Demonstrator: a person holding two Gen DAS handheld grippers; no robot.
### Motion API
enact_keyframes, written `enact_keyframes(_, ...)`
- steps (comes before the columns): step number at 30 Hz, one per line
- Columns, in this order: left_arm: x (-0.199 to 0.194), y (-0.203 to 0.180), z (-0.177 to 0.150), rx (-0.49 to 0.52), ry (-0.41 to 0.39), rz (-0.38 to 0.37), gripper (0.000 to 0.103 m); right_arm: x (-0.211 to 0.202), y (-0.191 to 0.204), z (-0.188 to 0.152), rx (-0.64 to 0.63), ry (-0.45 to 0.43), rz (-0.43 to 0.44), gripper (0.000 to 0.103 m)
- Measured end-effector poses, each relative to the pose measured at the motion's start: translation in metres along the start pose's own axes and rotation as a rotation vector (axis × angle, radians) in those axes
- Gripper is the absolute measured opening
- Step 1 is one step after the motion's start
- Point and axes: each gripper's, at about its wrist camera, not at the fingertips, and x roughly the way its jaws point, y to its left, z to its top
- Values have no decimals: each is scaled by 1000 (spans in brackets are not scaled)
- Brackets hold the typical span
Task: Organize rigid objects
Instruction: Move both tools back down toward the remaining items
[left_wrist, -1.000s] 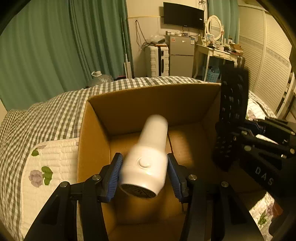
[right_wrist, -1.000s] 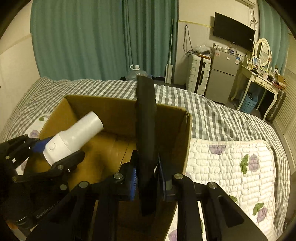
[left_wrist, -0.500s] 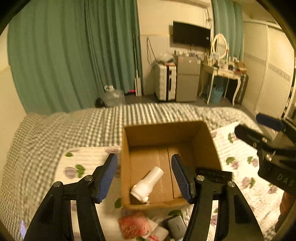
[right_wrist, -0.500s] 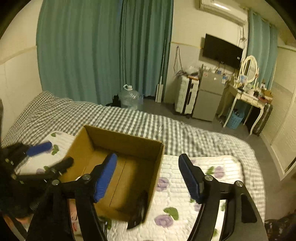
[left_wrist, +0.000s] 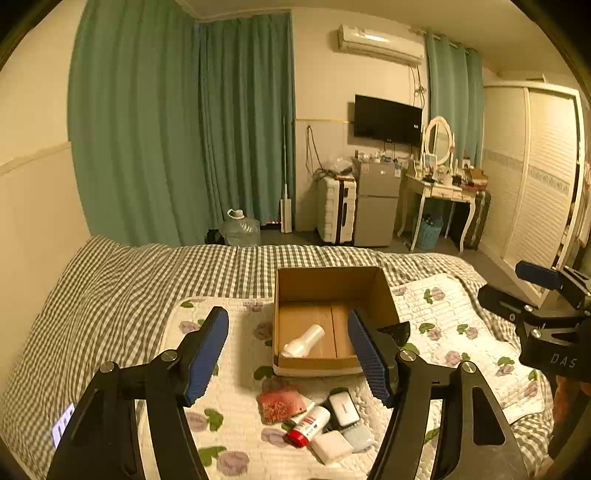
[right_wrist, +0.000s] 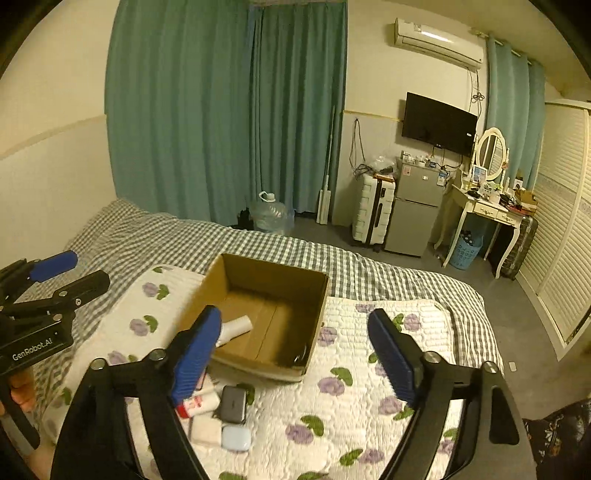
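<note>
Currently we count the following on the bed.

Container: one open cardboard box (left_wrist: 330, 295), flaps up, standing on the white floral quilt (left_wrist: 443, 317). The quilt lies over a grey checked bedspread (left_wrist: 122, 280).

In the box: one white cylindrical device (left_wrist: 303, 341), lying on its side on the floor of the box toward the near left corner. In the right wrist view we see a dark object (right_wrist: 299, 357) low in the near right corner of the box; we cannot tell what it is from there. In the left wrist view a black shape (left_wrist: 398, 331) shows at the box's right wall, partly hidden by a finger.

Outside the box, in a loose heap on the quilt just in front of it: one reddish packet (left_wrist: 280, 404), one white tube with a red cap (left_wrist: 308, 424), one dark flat case (right_wrist: 232, 404), one white block (left_wrist: 331, 447), one pale blue case (right_wrist: 236, 438). Several of these touch one another.

Left gripper (left_wrist: 288, 350): jaws have just been opening and stand wide apart, nothing between the blue pads, held well above the bed.

Right gripper (right_wrist: 295, 354): jaws likewise have just been opening, spread wide, nothing held, also raised over the quilt.

Each gripper shows at the edge of the other's view, apart from the box.
</note>
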Motion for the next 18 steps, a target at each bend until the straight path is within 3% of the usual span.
enact_keyframes(9,21,-3,-62,-56,52,72,70,11,14,-50,-14,41,35,91)
enact_keyframes(18,95,-6,-146,-22,255,141,70,97,25,-133,-31,226,60,91)
